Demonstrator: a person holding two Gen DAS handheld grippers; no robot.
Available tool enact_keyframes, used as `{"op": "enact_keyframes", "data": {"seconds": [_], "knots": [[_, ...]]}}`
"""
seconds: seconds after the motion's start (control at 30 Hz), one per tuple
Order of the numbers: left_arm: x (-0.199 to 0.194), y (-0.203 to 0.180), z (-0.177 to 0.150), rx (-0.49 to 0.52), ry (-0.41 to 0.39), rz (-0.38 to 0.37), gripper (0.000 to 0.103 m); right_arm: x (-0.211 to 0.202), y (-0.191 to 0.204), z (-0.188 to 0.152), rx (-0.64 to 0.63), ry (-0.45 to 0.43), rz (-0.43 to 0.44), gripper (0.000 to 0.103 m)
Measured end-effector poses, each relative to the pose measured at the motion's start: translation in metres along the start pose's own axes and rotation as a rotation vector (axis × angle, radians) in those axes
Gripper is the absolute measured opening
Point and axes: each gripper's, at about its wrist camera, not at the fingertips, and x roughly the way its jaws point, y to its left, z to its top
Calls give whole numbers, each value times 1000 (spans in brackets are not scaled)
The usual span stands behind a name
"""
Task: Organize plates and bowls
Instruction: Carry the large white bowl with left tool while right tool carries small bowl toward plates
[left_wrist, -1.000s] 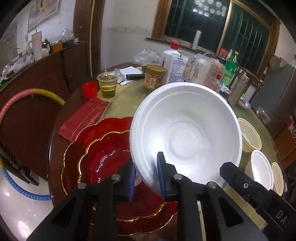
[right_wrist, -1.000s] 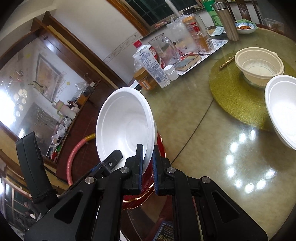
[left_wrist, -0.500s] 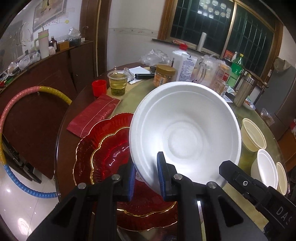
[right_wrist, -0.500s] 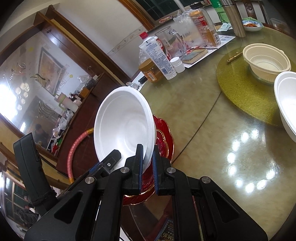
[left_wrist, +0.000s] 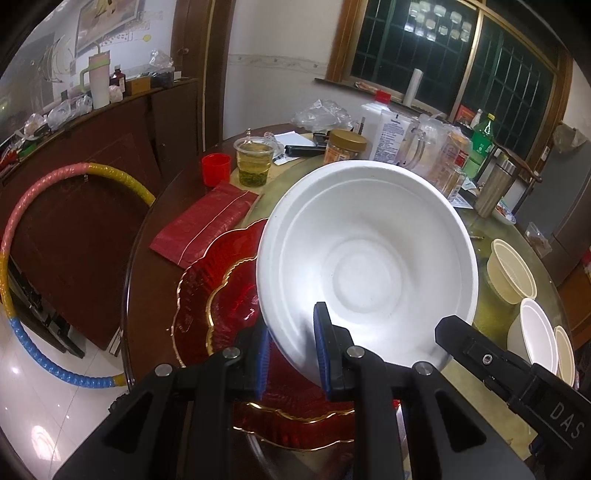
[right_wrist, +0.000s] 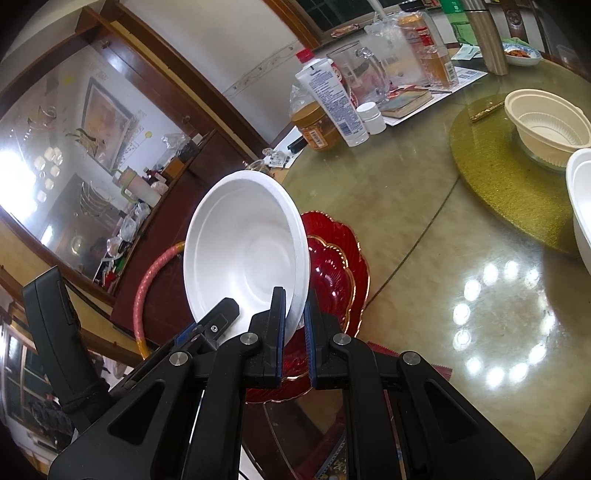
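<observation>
Over round table (right_wrist: 424, 221), near its edge, you hold white foam bowl (left_wrist: 365, 258) tilted, lifted above stacked red scalloped plates (left_wrist: 221, 295). Your left gripper (left_wrist: 291, 350) pinches bowl's near rim, one pad inside, one outside. Your right gripper (right_wrist: 295, 314) pinches same rim further round, jaws nearly together on thin wall. Cream bowl (right_wrist: 546, 122) sits on gold mat (right_wrist: 491, 173), well apart, another white bowl (right_wrist: 580, 199) beside it. Red pouch (left_wrist: 207, 221) lies beyond plates, red cup (left_wrist: 216, 168) behind it

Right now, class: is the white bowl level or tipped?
Tipped: the white bowl shows its empty inside toward the cameras, rim gripped above the red plates.
</observation>
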Motion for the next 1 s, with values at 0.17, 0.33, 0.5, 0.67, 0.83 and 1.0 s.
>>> {"op": "enact_keyframes", "data": {"seconds": [0.17, 0.33, 0.5, 0.67, 0.83, 1.0], "knots": [[2, 7, -1, -9, 7, 9, 21, 8, 3, -1, -13, 28, 7, 9], [7, 12, -3, -11, 24, 25, 21, 18, 5, -3, -18, 60, 11, 10], [15, 15, -6, -12, 53, 34, 21, 27, 1, -4, -7, 92, 8, 10], [21, 16, -8, -6, 68, 41, 21, 34, -2, -5, -1, 112, 6, 10], [24, 17, -11, 0, 80, 52, 21, 40, -5, -6, 3, 128, 2, 10], [27, 18, -13, 2, 91, 68, 21, 44, -6, -9, 1, 142, -5, 10]]}}
